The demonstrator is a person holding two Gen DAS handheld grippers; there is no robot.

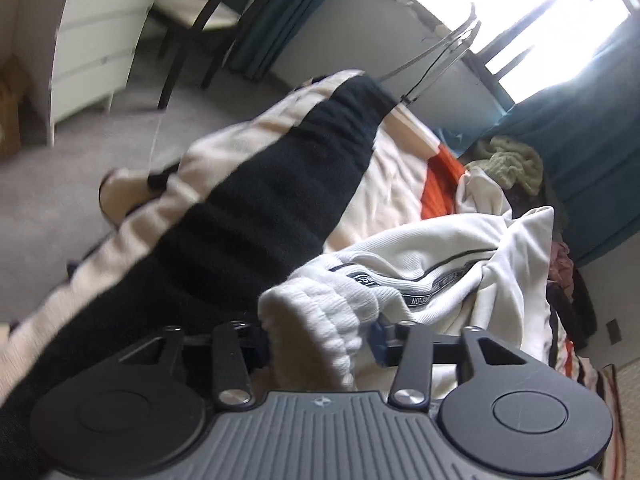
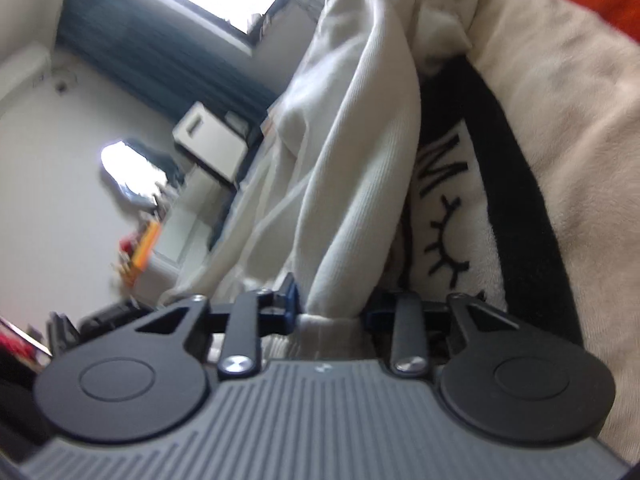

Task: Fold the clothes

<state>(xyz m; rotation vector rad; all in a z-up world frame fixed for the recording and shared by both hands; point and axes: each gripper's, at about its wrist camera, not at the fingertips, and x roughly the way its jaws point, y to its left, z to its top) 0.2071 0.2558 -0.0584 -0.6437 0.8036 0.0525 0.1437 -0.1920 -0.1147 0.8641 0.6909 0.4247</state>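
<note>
Ribbed cuff (image 1: 320, 320) pinched in left gripper (image 1: 320, 340), lower centre; right gripper (image 2: 332, 312) clamps white sweatshirt (image 2: 344, 160) fold, frame middle. Soft, floppy, light knit; best grabbed at cuffs, hem.

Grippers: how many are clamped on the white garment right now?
2. The left gripper pinches a ribbed cuff of the white garment; the right gripper pinches a bunched fold of it. Fingertips are mostly buried in cloth.
</note>
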